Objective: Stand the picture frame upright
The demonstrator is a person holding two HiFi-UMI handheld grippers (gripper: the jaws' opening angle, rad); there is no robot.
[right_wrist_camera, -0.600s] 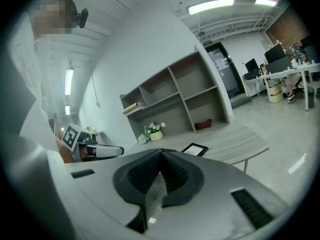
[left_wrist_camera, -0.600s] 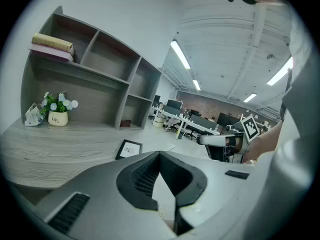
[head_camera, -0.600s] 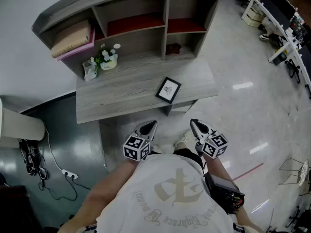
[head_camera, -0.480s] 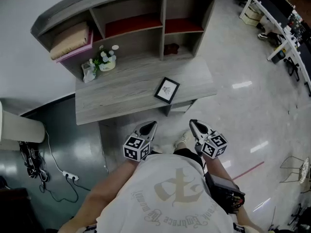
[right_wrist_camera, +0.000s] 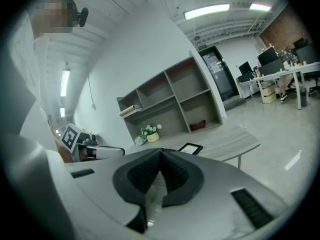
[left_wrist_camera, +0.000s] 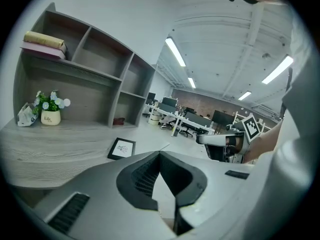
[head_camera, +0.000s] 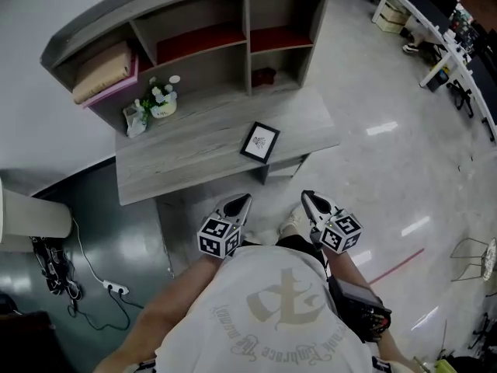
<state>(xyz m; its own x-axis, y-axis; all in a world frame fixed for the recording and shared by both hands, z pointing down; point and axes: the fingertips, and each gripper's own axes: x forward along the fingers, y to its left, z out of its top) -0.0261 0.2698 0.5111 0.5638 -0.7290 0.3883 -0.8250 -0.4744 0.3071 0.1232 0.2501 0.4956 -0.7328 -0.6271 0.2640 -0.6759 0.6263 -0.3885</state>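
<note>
Shelf unit fills the far side, and the low desk runs in front of it. You stand on the floor short of the desk's front edge, both claws held near your waist, over floor and not over the desk.

Left claw – jaws pressed together, nothing in them. Right claw – same, closed and empty. Both point forward and a little down toward the desk, well apart from anything on it.

Key relation: the frame lies straight ahead of you, past the front edge, on the right half of the desk, clear of the shelves. In the head view it sits between the lines of the two claws, somewhat closer to the left one, so the left looks the handier for first contact, though either could reach. It lies flat on its back, face up. Its long axis runs roughly away from you, skewed a bit to the desk edge, with a short side toward you. My guess is you have to open up, come in over the edge and lift that near or far short side.

Look of it: thin dark border, white sheet inside, a small dark drawing in the middle. It is rigid and low-profile, so little edge to pinch. Any back stand is hidden.

The flower pot sits far left at the back, well out of the way.
</note>
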